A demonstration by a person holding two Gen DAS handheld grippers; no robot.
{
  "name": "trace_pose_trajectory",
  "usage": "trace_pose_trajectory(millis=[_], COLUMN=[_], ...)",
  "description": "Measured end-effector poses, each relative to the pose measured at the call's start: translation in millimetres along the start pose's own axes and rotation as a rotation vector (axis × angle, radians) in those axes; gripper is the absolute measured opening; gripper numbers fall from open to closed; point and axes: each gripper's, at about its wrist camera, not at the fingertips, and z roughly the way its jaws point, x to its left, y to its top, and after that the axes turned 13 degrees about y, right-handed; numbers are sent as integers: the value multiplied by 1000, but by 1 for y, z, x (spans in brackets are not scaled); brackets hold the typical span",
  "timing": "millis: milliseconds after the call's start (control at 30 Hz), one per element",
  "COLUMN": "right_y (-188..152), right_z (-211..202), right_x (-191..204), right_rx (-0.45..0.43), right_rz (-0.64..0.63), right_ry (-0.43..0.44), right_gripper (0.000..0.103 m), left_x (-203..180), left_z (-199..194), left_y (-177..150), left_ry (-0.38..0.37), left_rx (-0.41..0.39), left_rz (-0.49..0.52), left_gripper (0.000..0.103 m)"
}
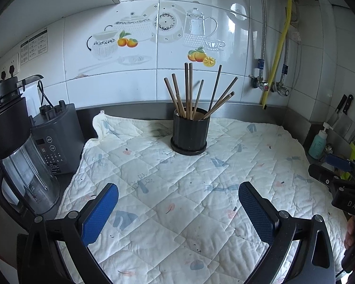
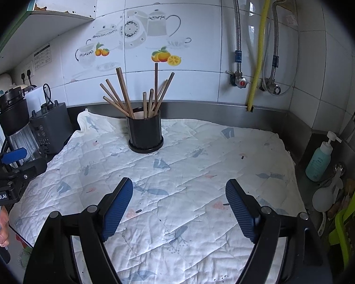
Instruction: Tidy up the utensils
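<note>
**Both grippers empty; chopstick holder ahead, beyond reach of either**

The dark ribbed holder [image 1: 188, 133] is found standing upright on the quilted cloth [image 1: 177, 201] towards the back of the counter, close to the steel upstand below the tiled wall. It is seen straight ahead of the left gripper [image 1: 177, 213] and only slightly right of its centre line; from the right gripper [image 2: 178, 209] it lies ahead and to the left. It is well apart from both, with bare cloth between. Neither hand is judged clearly the nearer (the left is the better aligned).

The left gripper's jaws are spread wide with nothing between the blue pads [image 1: 99, 215]. The right gripper is likewise released and empty.

The chopsticks [image 1: 196, 92] are noted as a loose bundle of brown sticks, tips down in the holder, their long axes near vertical but fanned outward: some lean left, some right, two stand almost straight. All appear to be already inside the holder; none is seen lying on the cloth.

Any approach is judged to require travel forward, and a grasp across a stick's upper shaft, since the lower ends are hidden by the holder's wall.
</note>
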Motion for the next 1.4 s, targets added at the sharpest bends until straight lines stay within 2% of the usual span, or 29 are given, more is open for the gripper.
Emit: trace_pose_trajectory(millis=[1400], right_y=[-7], right_z=[5], right_x=[-2], right_rx=[18], right_rz=[18], right_ry=[26], right_gripper=[89], left_x=[0], left_z=[6], left_y=[-4], left_ry=[2], left_rx=[11], left_rz=[-2], left_gripper=[103])
